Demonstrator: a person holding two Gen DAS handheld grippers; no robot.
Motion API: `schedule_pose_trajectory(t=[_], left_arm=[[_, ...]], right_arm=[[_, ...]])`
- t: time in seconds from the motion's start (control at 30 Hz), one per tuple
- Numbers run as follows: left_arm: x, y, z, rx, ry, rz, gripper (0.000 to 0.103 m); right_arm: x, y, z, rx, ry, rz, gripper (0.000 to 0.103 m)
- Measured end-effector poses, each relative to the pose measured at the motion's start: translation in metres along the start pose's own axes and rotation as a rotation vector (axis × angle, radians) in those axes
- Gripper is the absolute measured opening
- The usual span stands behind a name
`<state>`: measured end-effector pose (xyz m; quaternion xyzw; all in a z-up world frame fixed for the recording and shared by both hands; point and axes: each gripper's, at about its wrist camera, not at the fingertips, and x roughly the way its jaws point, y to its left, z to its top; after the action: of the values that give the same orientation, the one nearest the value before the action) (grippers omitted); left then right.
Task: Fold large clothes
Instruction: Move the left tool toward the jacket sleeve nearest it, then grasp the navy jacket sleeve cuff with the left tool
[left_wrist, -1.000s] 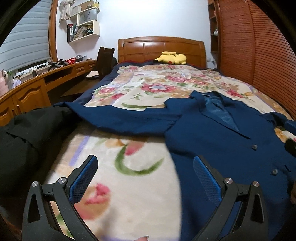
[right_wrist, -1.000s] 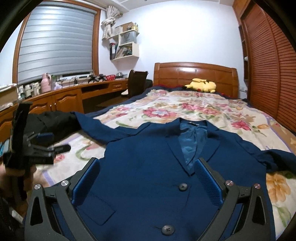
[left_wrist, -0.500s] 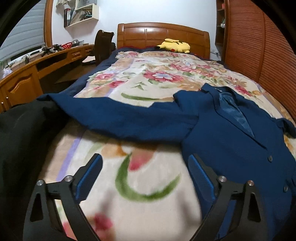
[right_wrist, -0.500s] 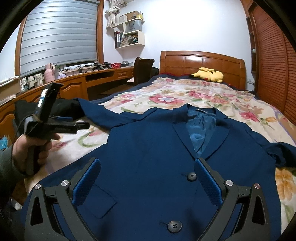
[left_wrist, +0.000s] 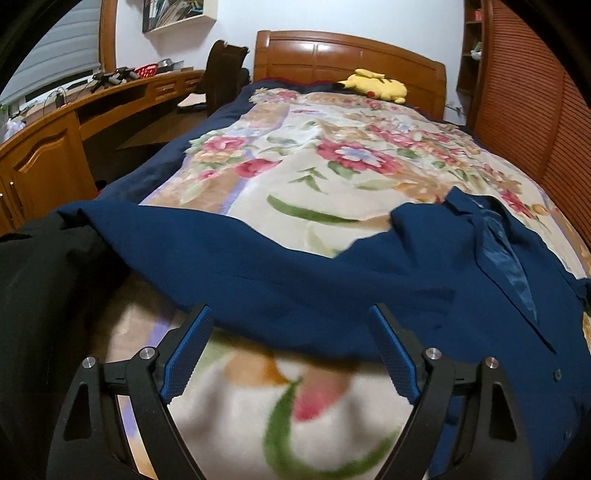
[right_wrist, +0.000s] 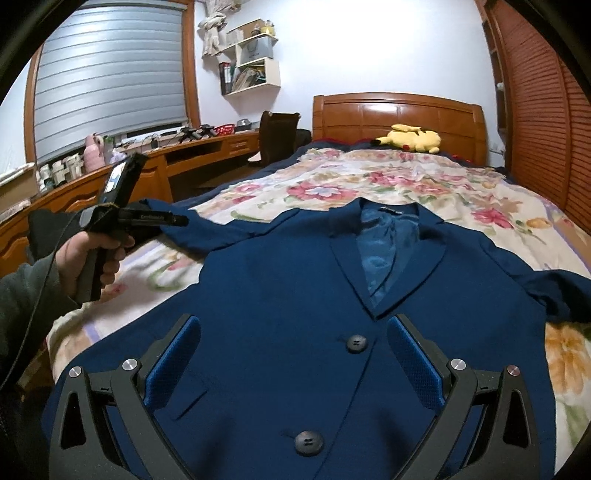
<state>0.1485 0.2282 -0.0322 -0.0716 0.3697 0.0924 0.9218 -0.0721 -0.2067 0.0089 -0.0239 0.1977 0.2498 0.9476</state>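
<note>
A navy blue jacket (right_wrist: 295, 277) lies face up and buttoned on the flowered blanket (left_wrist: 314, 177) of a bed. Its left sleeve (left_wrist: 221, 254) stretches out sideways to the bed's left edge. My left gripper (left_wrist: 290, 310) hangs just over that sleeve's near edge, and its jaws are closing; the cloth lies between the tips, but the pads do not press on it. In the right wrist view a hand holds the left gripper (right_wrist: 177, 220) level beside the sleeve's end (right_wrist: 207, 230). My right gripper (right_wrist: 294, 318) stands open above the jacket's front near the upper button (right_wrist: 356, 343).
A black garment (left_wrist: 37, 295) is heaped at the bed's left edge, touching the sleeve's cuff. A yellow plush toy (left_wrist: 373, 85) lies by the headboard. A wooden desk (left_wrist: 44, 147) and chair (left_wrist: 221, 74) stand to the left, louvred wardrobe doors (left_wrist: 535, 110) to the right.
My left gripper has moved forward over the blanket to the sleeve's near edge, and its jaws have narrowed a little. The right gripper has stayed over the jacket's front.
</note>
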Motion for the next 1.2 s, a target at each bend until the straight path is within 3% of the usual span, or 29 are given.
schedule_pose_trajectory(t=[0.3,0.53,0.6,0.67,1.2], left_arm=[[0.035,0.029,0.009,-0.059,0.061,0.024,0.087],[0.06,0.036,0.008,-0.128,0.117,0.0,0.087],[0.064,0.038,0.009,-0.137,0.129,-0.012,0.084],[0.066,0.042,0.01,-0.151,0.147,-0.014,0.072],[0.078,0.063,0.007,-0.203,0.207,0.028,0.072]], right_arm=[[0.007,0.012,0.011,0.008,0.047,-0.02,0.101],[-0.002,0.031,0.019,-0.027,0.086,-0.032,0.101],[-0.008,0.033,0.019,-0.034,0.09,-0.039,0.101],[-0.013,0.033,0.021,-0.03,0.092,-0.05,0.101],[-0.02,0.025,0.03,-0.028,0.107,-0.063,0.101]])
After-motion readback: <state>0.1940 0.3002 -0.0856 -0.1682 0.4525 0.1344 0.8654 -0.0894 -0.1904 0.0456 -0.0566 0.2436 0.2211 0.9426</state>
